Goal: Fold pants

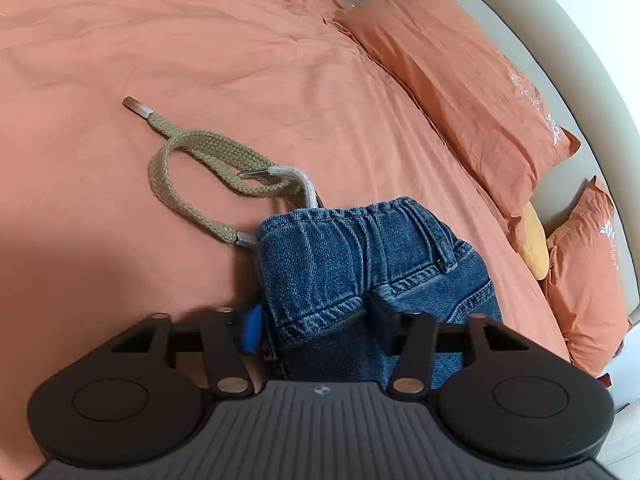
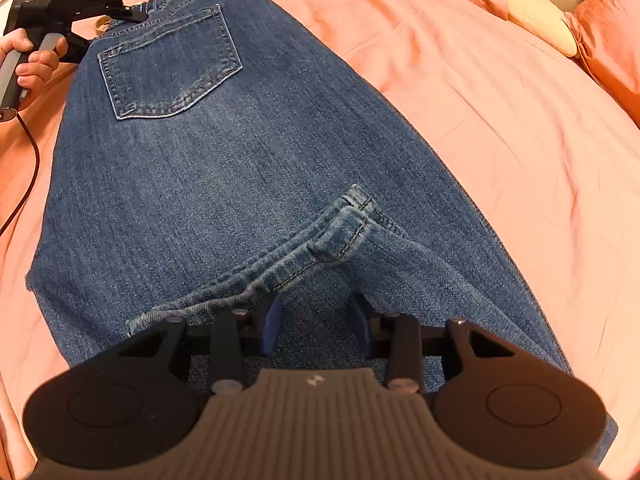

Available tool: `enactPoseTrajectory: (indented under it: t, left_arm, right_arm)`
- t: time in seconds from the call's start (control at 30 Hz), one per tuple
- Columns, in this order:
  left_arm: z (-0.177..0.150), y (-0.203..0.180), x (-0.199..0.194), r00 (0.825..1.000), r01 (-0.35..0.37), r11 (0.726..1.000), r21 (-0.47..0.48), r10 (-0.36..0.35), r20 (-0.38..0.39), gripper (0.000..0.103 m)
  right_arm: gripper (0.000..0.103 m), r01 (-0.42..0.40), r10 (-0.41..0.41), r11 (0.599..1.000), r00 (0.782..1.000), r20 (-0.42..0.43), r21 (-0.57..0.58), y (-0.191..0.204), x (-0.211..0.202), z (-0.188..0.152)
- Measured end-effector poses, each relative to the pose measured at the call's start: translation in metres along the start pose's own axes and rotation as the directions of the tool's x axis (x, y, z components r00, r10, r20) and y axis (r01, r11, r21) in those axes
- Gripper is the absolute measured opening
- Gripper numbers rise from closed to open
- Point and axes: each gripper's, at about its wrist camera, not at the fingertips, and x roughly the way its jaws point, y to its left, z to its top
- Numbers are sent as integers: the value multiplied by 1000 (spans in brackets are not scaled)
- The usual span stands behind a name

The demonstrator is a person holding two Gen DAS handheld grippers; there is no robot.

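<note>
Left wrist view: woven drawstring (image 1: 192, 168) loops loose on the orange bedsheet (image 1: 200, 40), metal tips showing, trailing from the waistband of the blue jeans (image 1: 360, 264). Left gripper (image 1: 316, 330) sits at the waist end, jaws half-spread with denim bunched between them; cannot tell whether the pads actually pinch it. Two orange pillows (image 1: 460, 80) along the right edge, one yellow cushion (image 1: 534, 244) between them.

Right wrist view: a hand (image 2: 34, 62) at far left holds the other gripper at the waistband. Jeans lie back-side up on the bed, one back pocket (image 2: 168, 64) visible, a leg folded back so its hem (image 2: 340, 232) lies on the thigh. Right gripper (image 2: 314, 320) hovers low over the denim near that hem, jaws part-spread, fabric under them, no clear pinch; cannot tell if grasping.

Risks: drawstring may snag or get folded in, lumping the stack. A shallow pinch at the waistband could slip on thick denim and skew the fold.

Count: one pair of jeans, one drawstring, two grippers.
</note>
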Motion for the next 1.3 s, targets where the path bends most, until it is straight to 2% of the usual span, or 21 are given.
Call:
enactPoseTrajectory:
  t: [0.13, 0.2, 0.43, 0.53, 0.73, 0.8, 0.9, 1.03, 1.13, 1.3]
  left_arm:
    - [1, -6, -13, 999, 7, 1000, 20, -8, 46, 26]
    - [0, -16, -23, 996, 7, 998, 64, -13, 83, 22]
    - [-9, -55, -65, 977, 22, 975, 219, -67, 201, 20]
    - [-13, -82, -88, 966, 37, 959, 280, -106, 235, 19]
    - [-30, -160, -140, 944, 73, 882, 467, -211, 252, 17]
    - [-45, -191, -156, 937, 69, 842, 535, -239, 256, 17]
    - [-78, -241, -176, 931, 29, 764, 644, -255, 260, 16]
    - [-129, -294, -188, 929, 26, 667, 745, -292, 229, 16]
    - [-180, -327, -184, 926, 6, 561, 828, -314, 207, 16]
    - [-271, -356, -159, 939, 0, 389, 921, -317, 134, 16]
  right_arm:
    - [36, 1, -1, 1000, 1000, 5, -18, 1, 0, 0]
    - [36, -10, 10, 1000, 1000, 13, -7, -2, 0, -2]
    - [36, 10, -10, 1000, 1000, 14, 3, 1, -2, -2]
    - [36, -13, 11, 996, 1000, 20, 88, -9, -7, -4]
    - [40, -92, 65, 947, 993, 95, 307, -38, -49, -32]
    - [40, -103, 64, 927, 991, 120, 360, -46, -65, -50]
    - [41, -113, 53, 897, 987, 151, 427, -56, -87, -83]
    - [41, -112, 30, 872, 984, 176, 476, -61, -106, -119]
    - [41, -87, 3, 825, 989, 150, 558, -68, -114, -143]
    - [43, -143, 6, 712, 980, 198, 688, -84, -131, -180]
